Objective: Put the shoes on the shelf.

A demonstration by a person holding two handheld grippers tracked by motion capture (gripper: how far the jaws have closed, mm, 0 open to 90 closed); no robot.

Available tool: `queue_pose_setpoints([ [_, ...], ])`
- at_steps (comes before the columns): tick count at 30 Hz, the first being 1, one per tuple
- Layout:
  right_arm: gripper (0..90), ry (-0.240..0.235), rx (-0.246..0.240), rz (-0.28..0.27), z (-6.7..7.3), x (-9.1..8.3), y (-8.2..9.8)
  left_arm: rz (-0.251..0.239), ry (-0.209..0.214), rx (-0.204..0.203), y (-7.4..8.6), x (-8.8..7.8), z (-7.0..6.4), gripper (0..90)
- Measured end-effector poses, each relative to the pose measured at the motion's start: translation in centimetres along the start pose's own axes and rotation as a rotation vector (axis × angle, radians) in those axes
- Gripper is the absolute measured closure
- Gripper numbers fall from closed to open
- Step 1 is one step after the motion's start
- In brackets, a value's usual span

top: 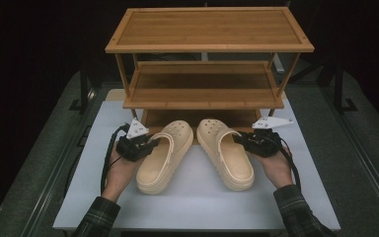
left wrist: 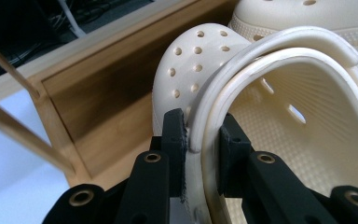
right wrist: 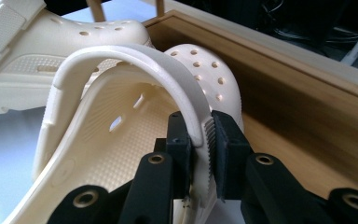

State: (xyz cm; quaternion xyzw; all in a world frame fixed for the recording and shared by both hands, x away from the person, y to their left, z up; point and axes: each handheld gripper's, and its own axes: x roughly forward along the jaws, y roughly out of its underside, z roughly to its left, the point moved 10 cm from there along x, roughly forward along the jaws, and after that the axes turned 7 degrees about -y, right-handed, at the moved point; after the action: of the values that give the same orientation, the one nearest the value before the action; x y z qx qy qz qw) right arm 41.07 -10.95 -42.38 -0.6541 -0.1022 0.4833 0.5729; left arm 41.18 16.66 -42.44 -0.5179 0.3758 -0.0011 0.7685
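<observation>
Gripping the left clog (top: 164, 157) at its outer rim and heel strap, left gripper (top: 150, 144) clamped narrow on that rim, pads pressing both the strap and the side wall in the left gripper view (left wrist: 200, 140). Mirroring this on the other side, right gripper (top: 241, 139) closed narrow on the right clog (top: 225, 152), serrated pads pinching its strap and outer wall in the right gripper view (right wrist: 204, 135). Held by hands in plaid sleeves entering from the near edge of the white worktop (top: 197, 197), left hand (top: 121, 170) toward the near left corner, right hand (top: 276, 168) toward the near right. Lying side by side, heels toward the near edge, toes pointing away and close together, heels spread apart. Reaching with both perforated toes to the front lip of the lowest level of the wooden shoe rack (top: 207, 54), whether touching it cannot be told. Standing at the far edge of the worktop, three bamboo tiers, middle and top ones bare.
</observation>
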Motion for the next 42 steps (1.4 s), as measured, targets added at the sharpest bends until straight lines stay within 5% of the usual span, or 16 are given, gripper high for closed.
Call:
queue_pose_setpoints([
  [6,78.1,0.032,0.007,-0.001,-1.8,0.9,-0.7,-0.011,-0.032,0.015,-1.6,1.9,0.2,76.4],
  [11,78.0,0.062,0.022,-0.004,-3.2,2.2,-1.4,0.000,-0.099,0.046,-2.3,4.1,0.4,76.4],
  [22,77.9,0.099,0.032,0.001,-4.8,4.2,-1.8,0.018,-0.176,0.021,-2.1,7.3,0.6,76.2],
  [36,77.4,0.129,0.034,0.007,-4.9,5.7,-1.4,0.005,-0.198,0.000,-2.5,8.3,0.2,75.5],
  [42,71.8,0.122,0.041,0.009,-4.9,5.7,-1.2,0.007,-0.169,-0.016,-2.4,8.2,0.1,71.9],
])
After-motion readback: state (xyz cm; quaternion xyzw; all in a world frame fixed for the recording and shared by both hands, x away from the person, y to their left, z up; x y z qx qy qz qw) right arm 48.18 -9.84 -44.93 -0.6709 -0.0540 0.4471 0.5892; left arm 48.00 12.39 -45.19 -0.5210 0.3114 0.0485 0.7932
